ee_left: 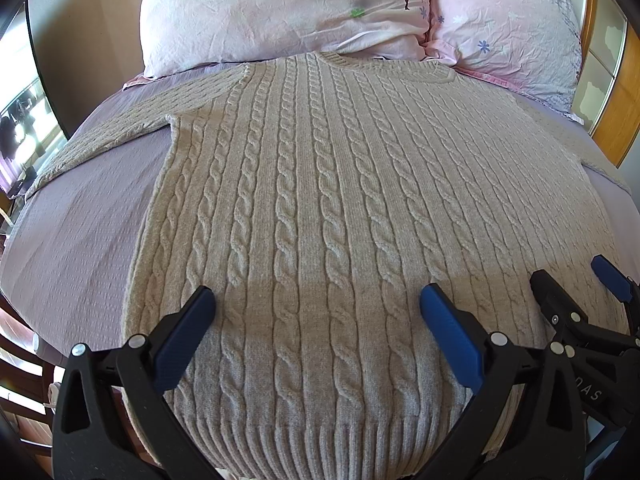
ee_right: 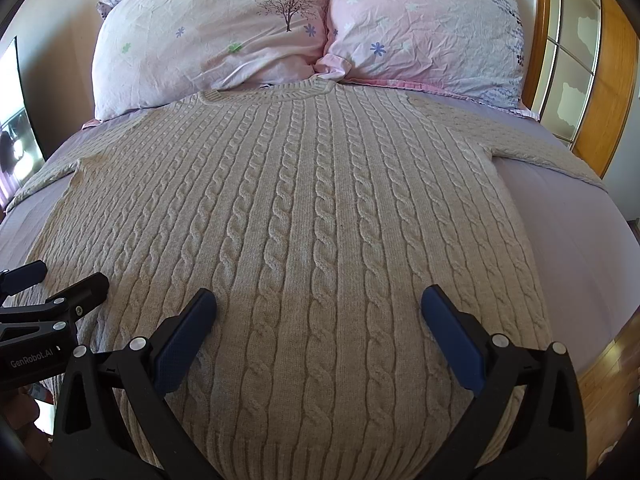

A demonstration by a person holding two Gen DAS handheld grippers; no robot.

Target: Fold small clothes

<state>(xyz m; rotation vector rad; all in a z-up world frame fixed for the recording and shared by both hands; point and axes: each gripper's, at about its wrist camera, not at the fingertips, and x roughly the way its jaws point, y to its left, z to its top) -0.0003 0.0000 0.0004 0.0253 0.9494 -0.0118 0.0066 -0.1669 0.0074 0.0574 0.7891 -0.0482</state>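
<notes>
The sweater (ee_left: 328, 200) is pale beige-grey, knitted in vertical cable twists with a ribbed hem. The bed sheet (ee_left: 80, 240) is plain lilac. Both pillows (ee_right: 208, 40) are pale pink, printed with blue, green and white flowers and a dark bare tree. Each gripper (ee_left: 318, 308) is black with blue pads (ee_left: 448, 332).

Thick cable-knit wool on the beige sweater (ee_left: 320, 184), fuzzy and matt. Finely textured lilac cloth on the bedsheet (ee_left: 84, 232). Crinkled, thin pink cotton on the pillows (ee_right: 208, 40). Glossy varnished wood on the headboard (ee_right: 618, 92).
</notes>
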